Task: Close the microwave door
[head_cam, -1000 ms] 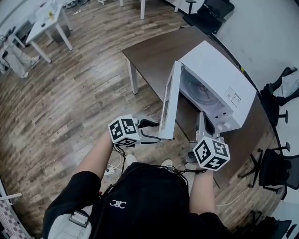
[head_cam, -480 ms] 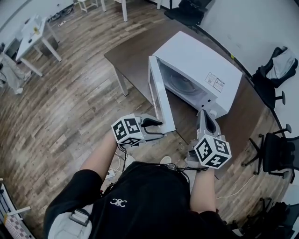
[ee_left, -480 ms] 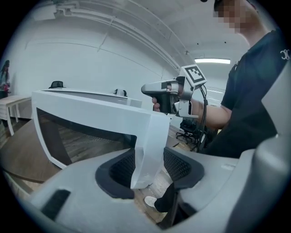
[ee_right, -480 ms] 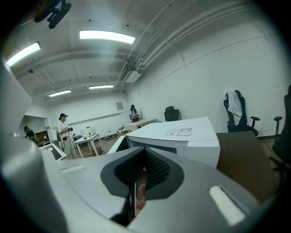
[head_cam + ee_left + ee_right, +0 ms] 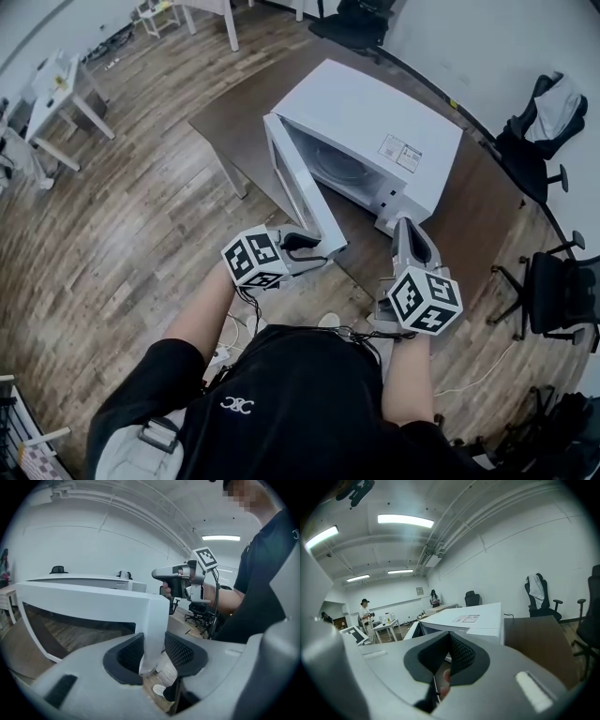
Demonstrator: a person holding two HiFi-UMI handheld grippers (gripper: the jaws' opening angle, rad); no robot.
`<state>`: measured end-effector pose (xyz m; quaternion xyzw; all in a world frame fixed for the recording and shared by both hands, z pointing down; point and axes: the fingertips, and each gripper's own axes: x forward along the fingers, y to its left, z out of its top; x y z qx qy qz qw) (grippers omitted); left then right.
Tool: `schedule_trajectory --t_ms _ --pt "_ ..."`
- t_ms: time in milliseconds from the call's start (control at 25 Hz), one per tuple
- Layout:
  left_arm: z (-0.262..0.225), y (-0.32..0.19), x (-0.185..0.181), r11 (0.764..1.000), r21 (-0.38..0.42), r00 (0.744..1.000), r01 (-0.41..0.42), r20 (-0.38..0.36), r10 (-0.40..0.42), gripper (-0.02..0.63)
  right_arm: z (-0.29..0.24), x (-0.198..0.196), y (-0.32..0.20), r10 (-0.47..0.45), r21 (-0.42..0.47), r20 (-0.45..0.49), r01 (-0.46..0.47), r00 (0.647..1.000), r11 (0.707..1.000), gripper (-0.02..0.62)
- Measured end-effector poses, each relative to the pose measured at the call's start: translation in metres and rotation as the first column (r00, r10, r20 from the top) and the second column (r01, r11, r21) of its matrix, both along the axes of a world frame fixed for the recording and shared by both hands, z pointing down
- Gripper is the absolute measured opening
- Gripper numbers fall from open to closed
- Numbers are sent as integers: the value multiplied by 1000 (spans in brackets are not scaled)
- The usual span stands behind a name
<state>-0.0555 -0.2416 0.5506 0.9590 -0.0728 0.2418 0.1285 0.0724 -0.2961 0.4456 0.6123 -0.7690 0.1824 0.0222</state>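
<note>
Microwave: a white, smooth-cased, box-shaped microwave (image 5: 361, 108) is sitting on a dark brown wood-grain table (image 5: 473, 206), ahead of both tools.
Door: its flat white door with a dark window panel (image 5: 298, 192) is standing swung out. Its free edge is reaching back into the left tool's jaws.
Left tool: the grey moulded left gripper (image 5: 314, 246) is closing its jaws round the door's lower corner, which is sitting between the black mesh-textured pads (image 5: 180, 651). A sliver of gap is still showing at the right pad.
Right tool: the matching grey right gripper (image 5: 410, 227) is hovering just short of the microwave's front corner. Its jaws are pressed together with nothing between them.
Left gripper view only: it is showing the door's thickness and fine window mesh, with the right tool beyond the door's edge.
Right gripper view only: it is showing a rectangular printed label (image 5: 466, 618) lying flat on the microwave's top.
Head view only: it is showing a wood-plank floor (image 5: 141, 216) spreading left of the left tool.
</note>
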Motion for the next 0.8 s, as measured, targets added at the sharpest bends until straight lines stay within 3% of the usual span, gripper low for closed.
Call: schedule_trajectory --t_ms 800 --pt "1 -51 74 983 34 984 178 10 -178 149 13 85 3 6 -6 -4 -6 1000 1000 6"
